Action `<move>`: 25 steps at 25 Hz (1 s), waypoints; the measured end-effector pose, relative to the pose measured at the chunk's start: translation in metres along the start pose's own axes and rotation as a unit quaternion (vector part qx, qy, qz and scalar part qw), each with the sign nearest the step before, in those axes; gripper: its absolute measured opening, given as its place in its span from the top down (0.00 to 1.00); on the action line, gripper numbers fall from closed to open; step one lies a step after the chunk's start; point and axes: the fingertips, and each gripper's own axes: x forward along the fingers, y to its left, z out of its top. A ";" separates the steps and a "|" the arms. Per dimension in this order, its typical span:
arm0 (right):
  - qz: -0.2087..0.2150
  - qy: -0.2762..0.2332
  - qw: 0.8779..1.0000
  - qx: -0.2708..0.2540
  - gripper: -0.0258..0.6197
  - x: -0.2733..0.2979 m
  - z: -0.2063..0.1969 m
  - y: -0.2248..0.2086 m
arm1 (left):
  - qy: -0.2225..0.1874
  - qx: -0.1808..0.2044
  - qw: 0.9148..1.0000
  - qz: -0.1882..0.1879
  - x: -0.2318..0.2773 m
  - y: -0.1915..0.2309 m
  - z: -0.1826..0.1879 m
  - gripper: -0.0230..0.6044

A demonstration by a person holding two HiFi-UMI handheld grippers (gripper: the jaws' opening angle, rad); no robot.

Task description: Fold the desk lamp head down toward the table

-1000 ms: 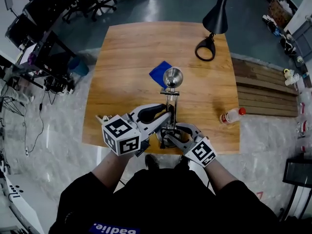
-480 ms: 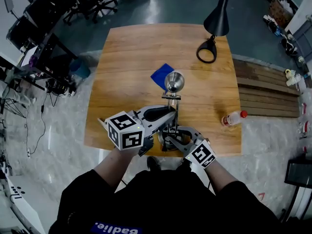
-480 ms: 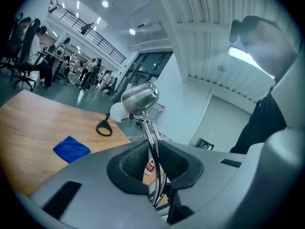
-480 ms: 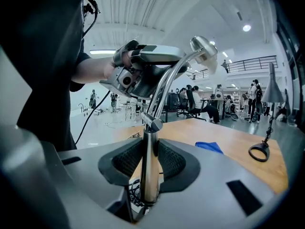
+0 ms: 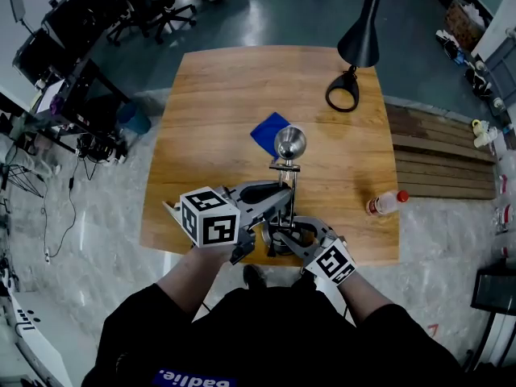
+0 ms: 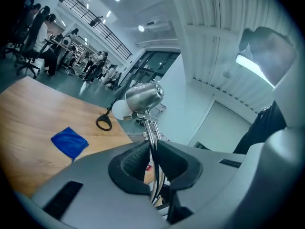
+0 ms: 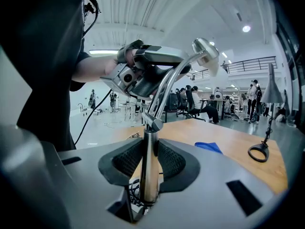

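Observation:
A chrome desk lamp stands at the near edge of the wooden table (image 5: 210,95), with its round head (image 5: 289,143) raised on thin arm rods (image 6: 151,132). My left gripper (image 5: 282,201) reaches in from the left. Its jaws are closing, and the pads (image 6: 135,162) press on the arm rods between them. Lower down, my right gripper (image 5: 279,236) is shut on the lamp's upright post (image 7: 148,166). In the right gripper view the left gripper (image 7: 143,70) sits high on the curved arm below the head (image 7: 205,46).
A blue cloth (image 5: 270,133) lies just beyond the lamp. A black lamp (image 5: 359,39) with a ring base (image 5: 342,95) stands at the far right corner. A bottle (image 5: 385,202) lies near the right edge. Office chairs and equipment stand on the floor to the left.
The left gripper's jaws have closed in on the lamp's arm rods, and its marker cube has rolled a little. The right gripper and the lamp head have kept their places.

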 end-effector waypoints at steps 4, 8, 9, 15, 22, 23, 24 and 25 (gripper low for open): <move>-0.001 0.003 1.000 -0.004 0.80 0.001 -0.003 0.003 | -0.008 -0.033 0.999 0.010 0.003 0.012 -0.002 0.87; 0.000 0.002 1.000 -0.003 0.80 0.001 -0.003 0.002 | -0.010 -0.066 0.998 0.006 0.008 0.022 -0.002 0.87; 0.000 0.004 1.000 -0.003 0.80 0.001 -0.004 0.002 | -0.010 -0.075 0.997 0.006 0.010 0.025 -0.003 0.87; -0.002 0.001 1.000 -0.004 0.80 0.002 -0.003 0.003 | -0.010 -0.152 0.988 0.002 0.022 0.049 -0.013 0.87; 0.001 0.007 1.000 -0.008 0.80 0.001 -0.004 0.004 | 0.015 -0.217 0.976 0.000 0.035 0.073 -0.033 0.84; 0.001 0.007 1.000 -0.007 0.80 0.001 -0.004 0.003 | 0.014 -0.234 0.972 -0.003 0.037 0.076 -0.037 0.83; 0.002 0.007 1.000 -0.006 0.80 0.001 -0.004 0.004 | 0.011 -0.255 0.967 -0.007 0.039 0.080 -0.040 0.83; 0.003 0.007 1.000 -0.006 0.80 0.002 -0.004 0.004 | 0.009 -0.275 0.961 -0.011 0.039 0.083 -0.043 0.83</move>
